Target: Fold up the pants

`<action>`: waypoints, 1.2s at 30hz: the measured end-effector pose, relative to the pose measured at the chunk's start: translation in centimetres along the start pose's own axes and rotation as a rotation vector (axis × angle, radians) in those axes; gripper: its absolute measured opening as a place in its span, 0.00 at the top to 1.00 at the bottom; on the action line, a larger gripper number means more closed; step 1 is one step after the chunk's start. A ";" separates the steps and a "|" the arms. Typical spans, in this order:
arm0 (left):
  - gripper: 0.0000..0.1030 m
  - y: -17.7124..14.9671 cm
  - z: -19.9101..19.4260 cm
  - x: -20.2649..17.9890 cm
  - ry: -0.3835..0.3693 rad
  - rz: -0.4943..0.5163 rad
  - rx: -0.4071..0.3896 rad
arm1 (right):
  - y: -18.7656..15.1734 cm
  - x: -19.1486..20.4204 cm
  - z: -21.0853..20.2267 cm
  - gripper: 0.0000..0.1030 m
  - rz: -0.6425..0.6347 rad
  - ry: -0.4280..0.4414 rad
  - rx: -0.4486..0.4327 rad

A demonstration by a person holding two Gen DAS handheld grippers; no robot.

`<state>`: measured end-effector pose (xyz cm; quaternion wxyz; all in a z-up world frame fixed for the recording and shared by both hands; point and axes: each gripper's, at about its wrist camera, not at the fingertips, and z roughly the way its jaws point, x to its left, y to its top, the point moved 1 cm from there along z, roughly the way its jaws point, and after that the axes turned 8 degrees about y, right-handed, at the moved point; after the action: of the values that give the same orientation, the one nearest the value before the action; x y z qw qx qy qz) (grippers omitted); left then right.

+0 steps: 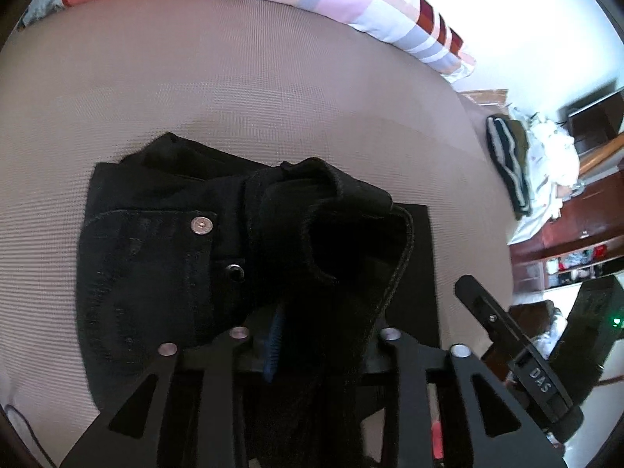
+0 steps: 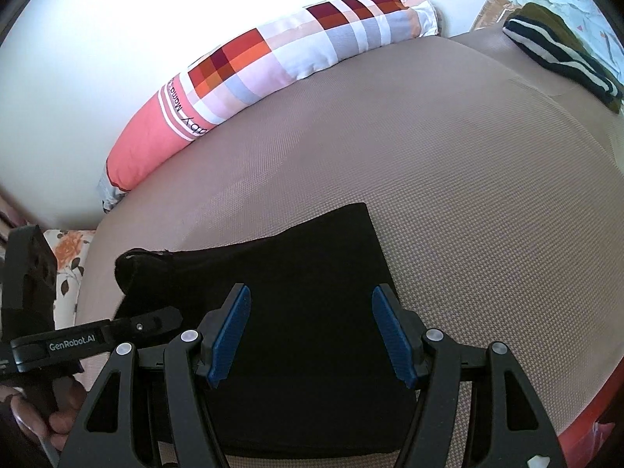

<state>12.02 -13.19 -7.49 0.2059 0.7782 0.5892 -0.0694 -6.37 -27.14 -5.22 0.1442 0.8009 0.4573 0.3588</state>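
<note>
Black pants (image 1: 156,265) lie folded on a beige mattress (image 1: 273,89), the waistband with a metal button (image 1: 201,225) to the left. My left gripper (image 1: 312,335) is shut on a bunched fold of the pants (image 1: 331,210) and holds it raised over the pile; the fabric hides its pads. In the right wrist view the pants (image 2: 296,273) lie flat under my right gripper (image 2: 310,335), which is open with its blue pads (image 2: 230,335) apart just above the cloth. The left gripper (image 2: 78,343) shows at that view's left edge.
A long checked bolster (image 2: 273,62) lies along the white wall at the mattress's far edge. A striped dark garment (image 2: 561,54) and white clothes lie at the far right corner. A floral cloth (image 2: 70,261) is at the left. Wooden furniture (image 1: 577,214) stands beyond the mattress.
</note>
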 end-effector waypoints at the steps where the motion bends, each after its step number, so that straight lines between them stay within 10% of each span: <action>1: 0.56 -0.1 0.0 -0.1 -0.023 0.005 0.006 | 0.0 -0.1 0.0 0.39 0.002 -0.001 0.002; 10: 0.40 -1.0 -2.6 0.8 -0.091 0.021 -0.065 | -0.2 -0.8 0.5 0.39 0.005 -0.006 0.011; 20: 0.40 -3.5 -6.6 10.8 0.309 -0.085 -0.226 | -1.0 0.1 2.9 0.39 0.013 0.208 0.158; 27: 0.40 -5.9 -5.3 15.5 0.291 -0.190 -0.157 | -1.9 0.4 6.5 0.39 0.014 0.286 0.352; 36: 0.40 -6.5 -3.7 14.9 0.266 -0.171 -0.144 | -1.6 0.5 8.3 0.51 0.002 0.389 0.378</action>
<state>9.82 3.00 -10.91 0.1747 0.7109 0.6787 0.0591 -1.33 -25.04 -11.74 -0.0988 0.7301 0.5346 0.4141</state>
